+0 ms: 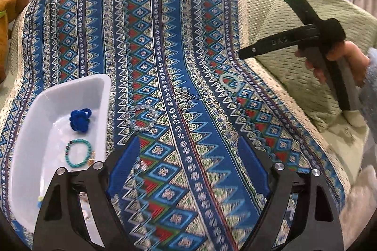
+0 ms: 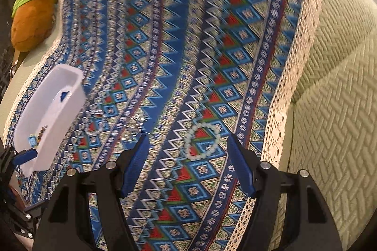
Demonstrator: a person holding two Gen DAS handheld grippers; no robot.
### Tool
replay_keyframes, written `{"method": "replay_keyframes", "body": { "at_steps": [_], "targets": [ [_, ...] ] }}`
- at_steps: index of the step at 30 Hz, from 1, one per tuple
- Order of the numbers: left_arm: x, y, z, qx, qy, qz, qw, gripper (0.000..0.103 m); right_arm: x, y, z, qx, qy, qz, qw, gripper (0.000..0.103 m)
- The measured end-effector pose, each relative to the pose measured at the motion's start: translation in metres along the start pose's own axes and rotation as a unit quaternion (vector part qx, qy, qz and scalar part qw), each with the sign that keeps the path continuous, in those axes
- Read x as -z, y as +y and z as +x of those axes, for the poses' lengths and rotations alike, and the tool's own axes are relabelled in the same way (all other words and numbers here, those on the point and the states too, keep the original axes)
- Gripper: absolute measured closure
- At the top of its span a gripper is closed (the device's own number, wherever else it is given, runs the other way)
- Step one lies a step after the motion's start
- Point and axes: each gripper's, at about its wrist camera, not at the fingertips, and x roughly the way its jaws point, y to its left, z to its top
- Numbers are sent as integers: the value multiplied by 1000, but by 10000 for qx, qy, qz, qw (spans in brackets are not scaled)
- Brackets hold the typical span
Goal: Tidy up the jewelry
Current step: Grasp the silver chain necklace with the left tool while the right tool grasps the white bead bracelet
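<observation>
A white tray [image 1: 70,88] at the left holds a blue knotted piece [image 1: 80,120] and a turquoise bead bracelet [image 1: 79,153]. On the patterned cloth [image 1: 165,27] lie a clear bead bracelet [image 1: 142,117], a tangled thin chain [image 1: 186,98] and a pale green bead bracelet [image 1: 231,83]. My left gripper [image 1: 188,141] is open over bare cloth, just right of the tray. My right gripper [image 2: 187,142] is open and hangs above the pale green bracelet [image 2: 202,141], which lies on the cloth between the blue pads [image 2: 238,163] without touching them.
A brown plush toy [image 2: 37,3] sits beyond the cloth's far left corner. Green quilted bedding [image 2: 334,85] spreads to the right past the lace edge [image 2: 282,109]. A hand [image 1: 348,62] holds the right gripper's handle. The tray [image 2: 54,114] is left of the right gripper.
</observation>
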Motion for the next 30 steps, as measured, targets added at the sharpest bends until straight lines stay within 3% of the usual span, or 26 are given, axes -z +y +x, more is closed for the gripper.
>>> {"method": "replay_keyframes", "body": {
  "at_steps": [3,11,19,23,25,30],
  "targets": [
    [-1,-5,19,-226,-23,-31,9997,20,0,-5,16,218,102,-18,9997,40],
    [-25,-26,68,-300,61,174,9994,19,-7,-24,71,594,491,208,9968,43],
    [-64,-23,135,-762,409,-47,9962,15,-3,-37,99,768,669,114,9947,43],
    [-71,-20,168,-930,697,115,9932,15,3,-44,102,663,619,85,9958,43],
    [-69,-17,181,-929,902,130,9915,13,4,-46,103,606,597,44,9964,43],
    [-63,4,186,-657,915,-509,9923,7,5,-52,103,532,534,-32,9972,50]
  ]
}}
